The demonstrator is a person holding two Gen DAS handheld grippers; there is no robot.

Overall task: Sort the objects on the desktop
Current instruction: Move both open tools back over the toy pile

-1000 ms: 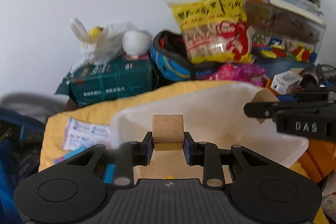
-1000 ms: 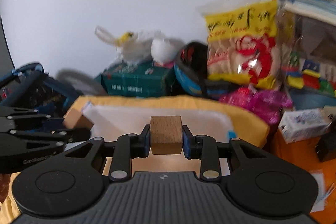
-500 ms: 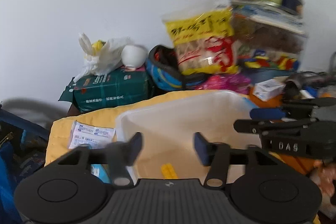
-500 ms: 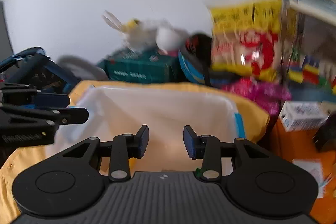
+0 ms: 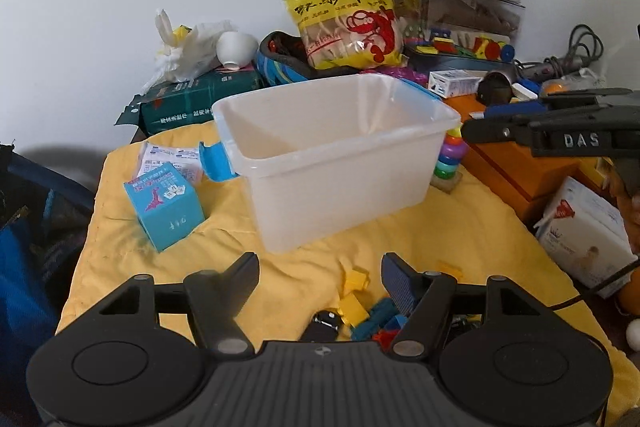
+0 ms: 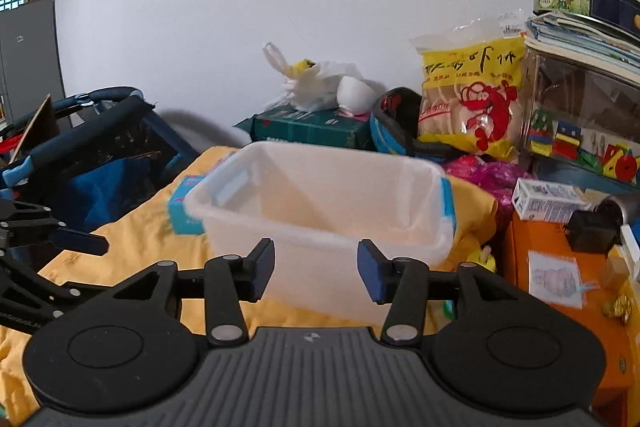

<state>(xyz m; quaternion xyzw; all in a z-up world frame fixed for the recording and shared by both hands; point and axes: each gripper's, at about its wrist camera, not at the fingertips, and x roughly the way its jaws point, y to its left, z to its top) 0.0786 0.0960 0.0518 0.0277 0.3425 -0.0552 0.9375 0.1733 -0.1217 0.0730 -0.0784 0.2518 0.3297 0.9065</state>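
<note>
Both grippers, pinching wooden cubes a second ago, now hang spread and empty. Toy bricks (image 5: 356, 297) lie just below the left gripper (image 5: 319, 277), near side of the bin (image 5: 332, 163); the right gripper (image 6: 316, 269) is farther off.

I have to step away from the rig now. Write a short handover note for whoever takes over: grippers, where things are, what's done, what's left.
Left gripper: open, empty, low over the loose toy pieces on the yellow cloth.
Right gripper: open, empty, facing the clear plastic bin.
Done: a second ago each gripper held a wooden block above the bin; both have let go. The blocks are not visible now, presumably in the bin.
Left: the small pieces in front of the bin; blue carton beside it.
</note>
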